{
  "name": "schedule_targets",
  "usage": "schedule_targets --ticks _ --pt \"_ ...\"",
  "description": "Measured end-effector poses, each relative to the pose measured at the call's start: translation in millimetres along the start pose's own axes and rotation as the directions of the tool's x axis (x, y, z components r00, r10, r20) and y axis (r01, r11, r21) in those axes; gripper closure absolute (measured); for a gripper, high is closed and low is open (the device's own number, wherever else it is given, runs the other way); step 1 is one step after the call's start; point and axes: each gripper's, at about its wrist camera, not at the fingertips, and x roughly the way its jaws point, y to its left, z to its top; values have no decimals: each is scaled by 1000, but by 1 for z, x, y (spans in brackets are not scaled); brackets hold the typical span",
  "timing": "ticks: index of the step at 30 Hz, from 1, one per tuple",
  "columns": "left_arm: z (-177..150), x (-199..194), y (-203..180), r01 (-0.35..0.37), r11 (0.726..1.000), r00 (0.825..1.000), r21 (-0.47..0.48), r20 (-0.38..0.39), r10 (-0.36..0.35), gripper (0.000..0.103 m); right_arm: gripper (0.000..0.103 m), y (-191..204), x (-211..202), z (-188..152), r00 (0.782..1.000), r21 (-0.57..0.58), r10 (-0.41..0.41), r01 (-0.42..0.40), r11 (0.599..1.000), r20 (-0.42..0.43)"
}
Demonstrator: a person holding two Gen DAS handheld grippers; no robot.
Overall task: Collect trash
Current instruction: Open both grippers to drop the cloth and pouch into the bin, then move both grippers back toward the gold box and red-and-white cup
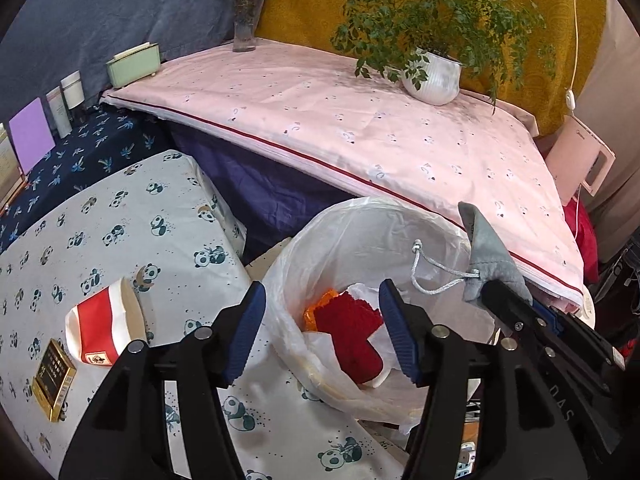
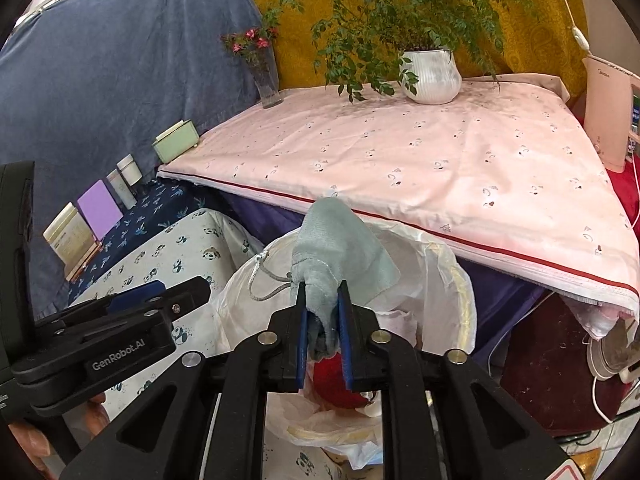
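A bin lined with a white plastic bag point(image 1: 352, 220) stands between the two tables. A red item point(image 1: 356, 332) and an orange scrap point(image 1: 320, 308) lie inside it. My left gripper point(image 1: 324, 332) hangs open over the bin's near rim with nothing between its blue pads. From the right, my right gripper point(image 1: 496, 292) holds a grey drawstring pouch point(image 1: 488, 248) above the bin. In the right wrist view the right gripper point(image 2: 324, 328) is shut on the pouch point(image 2: 332, 256), whose cord dangles to the left, with the bag point(image 2: 440, 252) beneath. The left gripper point(image 2: 176, 290) shows at the left.
A crumpled red-and-white paper cup point(image 1: 106, 328) and a gold box point(image 1: 54, 376) lie on the panda-print cloth point(image 1: 120, 216). Behind it, a pink-covered table point(image 1: 360, 128) carries a white plant pot point(image 1: 434, 76) and a flower vase point(image 1: 245, 24). Boxes and bottles line the far left.
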Motion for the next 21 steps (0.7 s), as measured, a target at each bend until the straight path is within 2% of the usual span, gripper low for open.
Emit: schedule_targets --ticks 3,5,7,16,21 --pt "-2 -2 6 -7 1000 1000 -15 0 7 45 83 4 6 -1 1000 -8 2 -3 1000 -14" --pt "-2 -4 10 -16 1000 1000 -23 3 16 43 75 8 7 -1 1000 -11 4 -4 1000 -14" --pt "-3 -6 14 -23 999 1000 -28 8 23 42 72 10 7 -1 1000 -14 3 -3 1000 -10" --pt "-8 -16 29 -39 997 999 -61 17 40 42 71 17 1 0 1000 -22 15 -15 1000 3" --pt "-12 -25 40 -57 995 998 -82 29 59 38 71 30 -3 -1 999 -44 33 -33 998 3"
